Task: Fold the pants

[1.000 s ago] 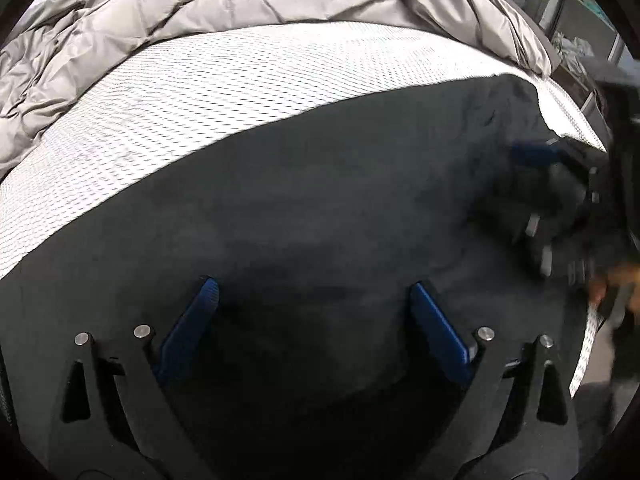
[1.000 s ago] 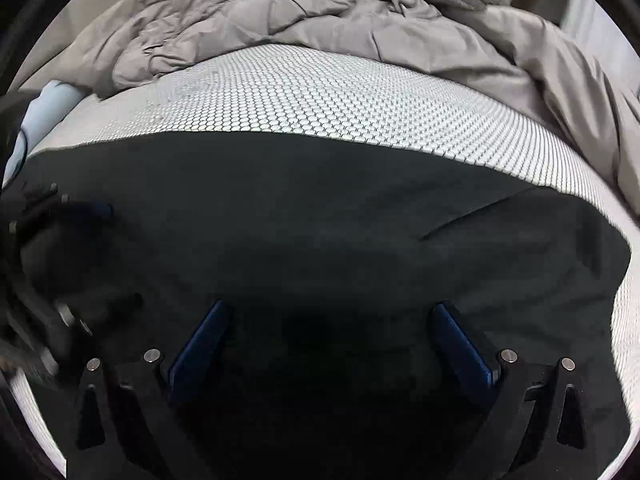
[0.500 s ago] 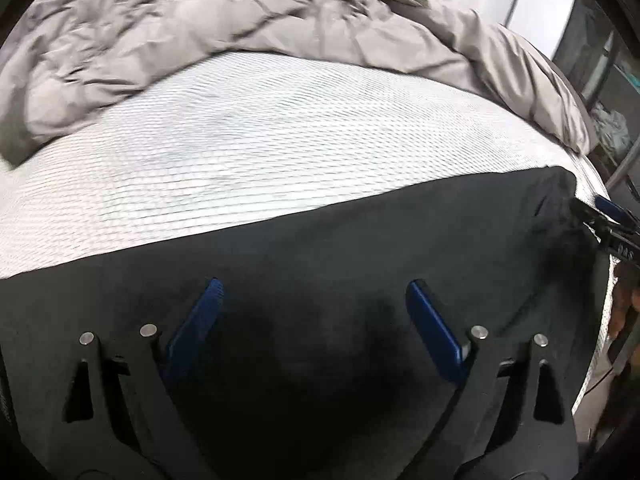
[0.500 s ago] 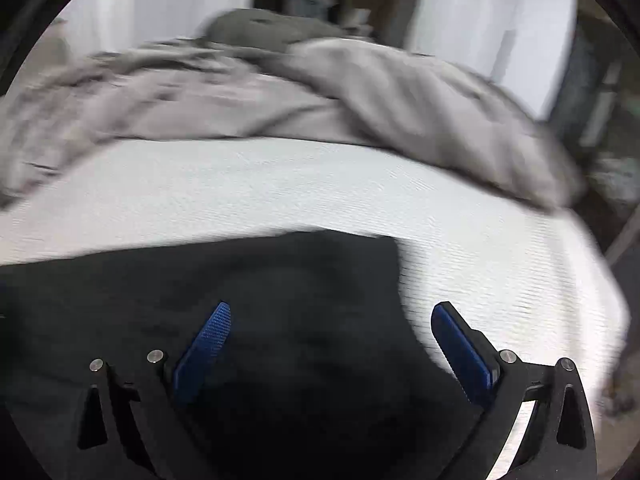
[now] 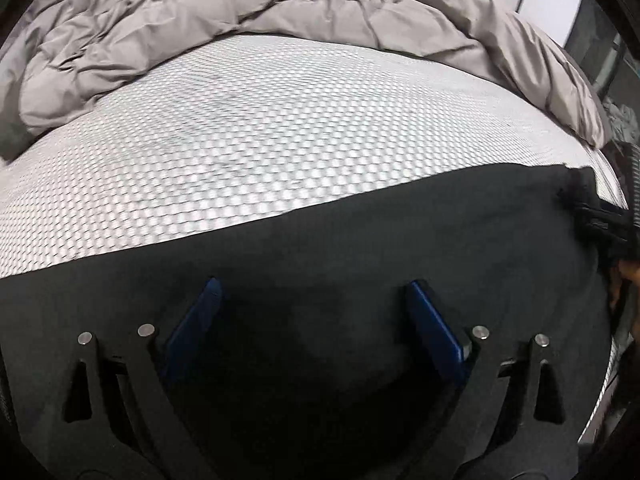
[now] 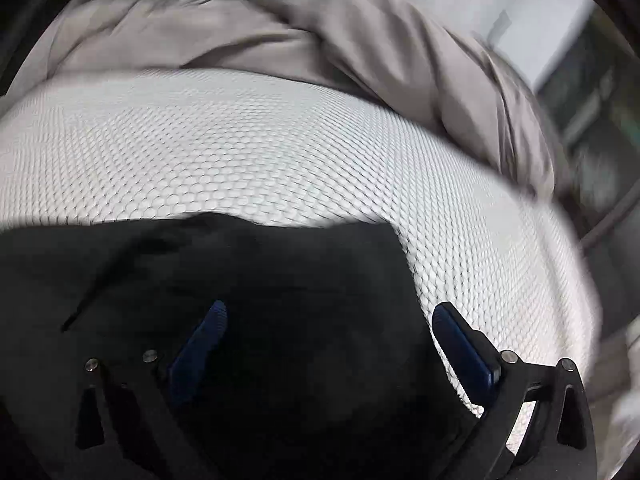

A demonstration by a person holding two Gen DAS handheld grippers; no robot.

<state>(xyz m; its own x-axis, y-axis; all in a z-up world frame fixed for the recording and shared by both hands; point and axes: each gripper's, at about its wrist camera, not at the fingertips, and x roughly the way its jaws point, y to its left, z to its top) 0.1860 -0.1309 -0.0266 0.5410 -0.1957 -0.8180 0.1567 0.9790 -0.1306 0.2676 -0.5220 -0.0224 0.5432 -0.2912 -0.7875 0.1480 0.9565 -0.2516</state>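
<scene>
Black pants [image 5: 360,248] lie flat on honeycomb mattress [image 5: 280,128], both jaws apart.

Bare mattress [image 5: 280,152], bunched duvet [image 5: 200,12] beyond

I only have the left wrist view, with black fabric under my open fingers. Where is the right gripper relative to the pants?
Observer: The right gripper is open over the pants, at their right end.
Operator: Does either finger reach past the cloth?
Observer: Its right fingertip shows against the white honeycomb mattress cover; the left one is over black fabric.
Operator: Any wrinkles at that end?
Observer: A dark diagonal crease runs through the cloth left of the gripper.
Operator: What lies beyond?
Observer: A rumpled grey duvet, blurred.
</scene>
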